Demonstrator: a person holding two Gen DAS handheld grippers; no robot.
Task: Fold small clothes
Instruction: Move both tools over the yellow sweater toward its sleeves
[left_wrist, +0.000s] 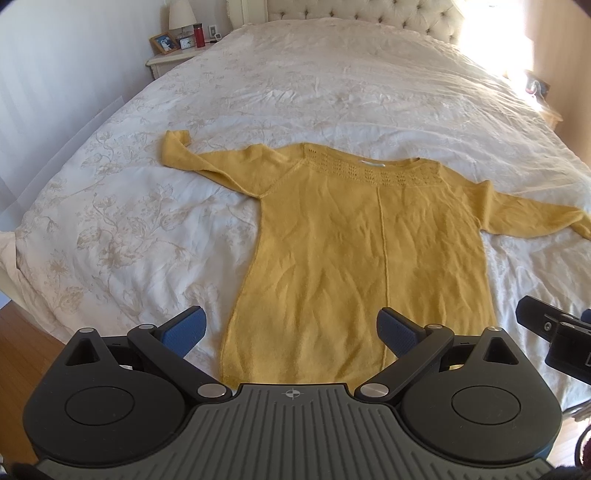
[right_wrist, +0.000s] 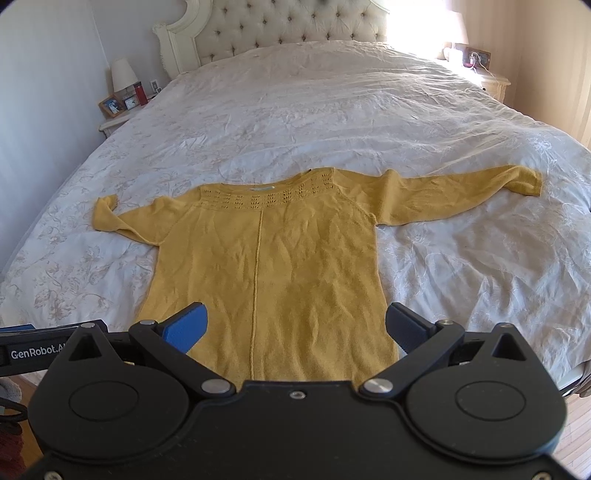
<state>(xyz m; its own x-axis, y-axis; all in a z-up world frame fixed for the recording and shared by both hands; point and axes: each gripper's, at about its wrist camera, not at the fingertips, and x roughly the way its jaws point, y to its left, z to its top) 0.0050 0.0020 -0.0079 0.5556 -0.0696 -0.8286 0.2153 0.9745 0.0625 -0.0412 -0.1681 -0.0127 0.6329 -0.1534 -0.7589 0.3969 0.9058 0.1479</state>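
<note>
Right wrist: sweater (right_wrist: 266, 266) lengthwise, neckline toward headboard (right_wrist: 280, 29).

- The left gripper (left_wrist: 291, 328) has its two fingers spread wide apart, with nothing between them
- Its blue pads (left_wrist: 186, 328) face each other across the gap
- The right gripper (right_wrist: 295, 328) is spread wide too, and it holds nothing
- One of its blue pads (right_wrist: 186, 326) is bright and the other looks dark
- Both grippers point forward and a little down
- They sit side by side, near each other, and each one peeks into the edge of the other's view
</note>
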